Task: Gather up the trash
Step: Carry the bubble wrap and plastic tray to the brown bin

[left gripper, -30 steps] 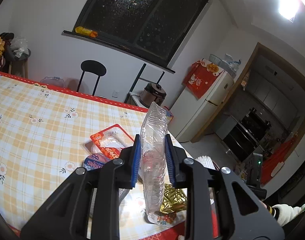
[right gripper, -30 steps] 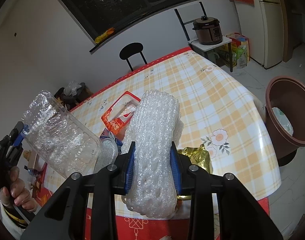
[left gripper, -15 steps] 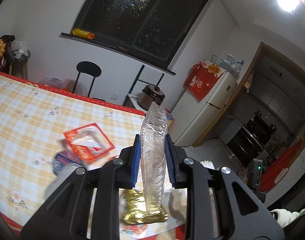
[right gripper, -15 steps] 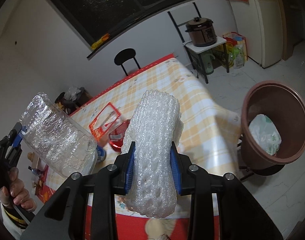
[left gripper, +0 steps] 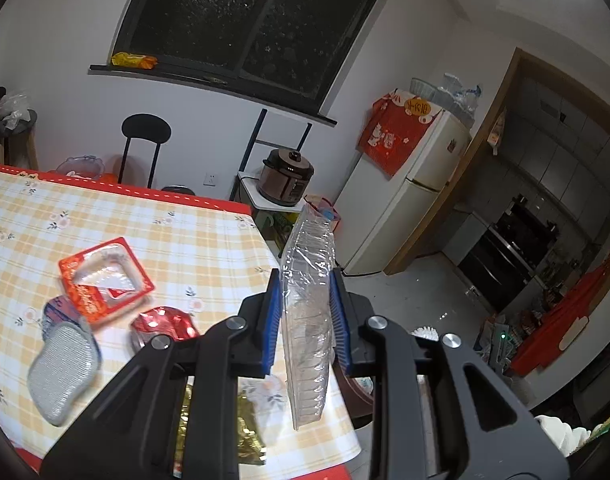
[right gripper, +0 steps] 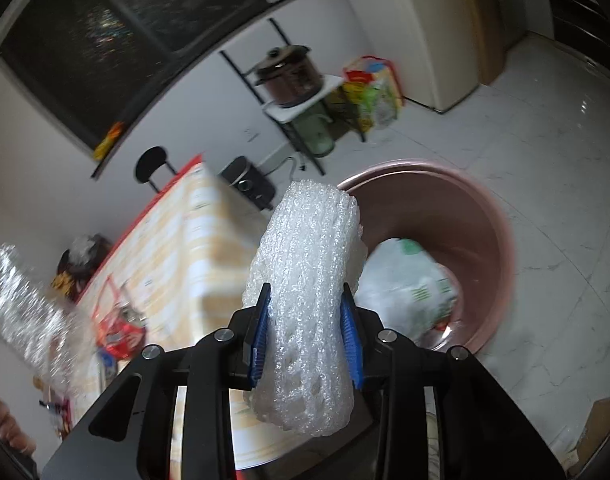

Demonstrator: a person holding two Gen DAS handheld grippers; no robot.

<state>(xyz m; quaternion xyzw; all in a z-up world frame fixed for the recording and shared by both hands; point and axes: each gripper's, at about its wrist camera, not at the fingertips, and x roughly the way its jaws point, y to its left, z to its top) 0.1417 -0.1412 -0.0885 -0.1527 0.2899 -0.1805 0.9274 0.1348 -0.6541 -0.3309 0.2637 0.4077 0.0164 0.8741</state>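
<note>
My left gripper is shut on a clear plastic tray, held upright above the table's right end. The tray also shows in the right wrist view at the left, blurred. My right gripper is shut on a white foam net sleeve and holds it off the table, above and left of a brown trash bin on the floor. The bin holds a white bag. On the checked tablecloth lie a red-rimmed package, a red foil wrapper, a grey mesh pad and gold foil.
A black chair stands behind the table. A rice cooker sits on a small rack, with a white fridge to its right and a kitchen doorway beyond. The bin's rim shows past the table's corner.
My right gripper has swung right, off the table edge, with the foam sleeve toward the bin. My left gripper has shifted right along the table with the clear tray.
</note>
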